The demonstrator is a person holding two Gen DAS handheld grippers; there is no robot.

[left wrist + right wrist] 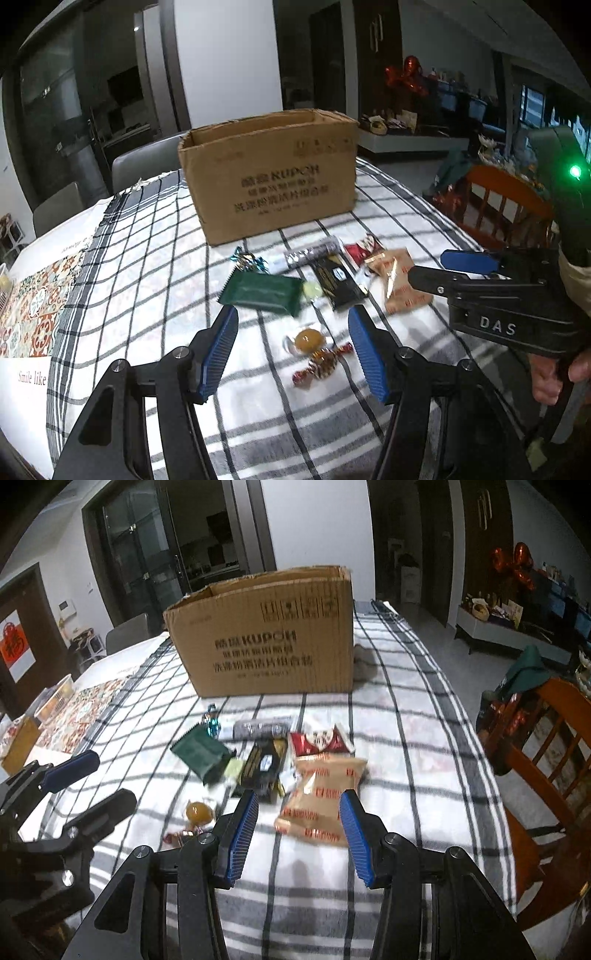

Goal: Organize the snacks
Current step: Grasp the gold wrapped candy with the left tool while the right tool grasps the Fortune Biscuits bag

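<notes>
Snacks lie mid-frame on the checked surface [406, 738], below the cardboard box [266, 635]. Tan packet [317, 794] runs lengthwise up-frame, between the right gripper [299, 808] jaws, spread. Left gripper [291, 332] jaws spread above an orange candy [308, 339].

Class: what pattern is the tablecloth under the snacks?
White tablecloth with black-and-grey checks, clearest in the right wrist view.

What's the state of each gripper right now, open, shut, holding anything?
Left gripper: jaws open, holding nothing, above the wrapped candies.
Right gripper: jaws open, holding nothing, either side of the tan snack bag.
</notes>
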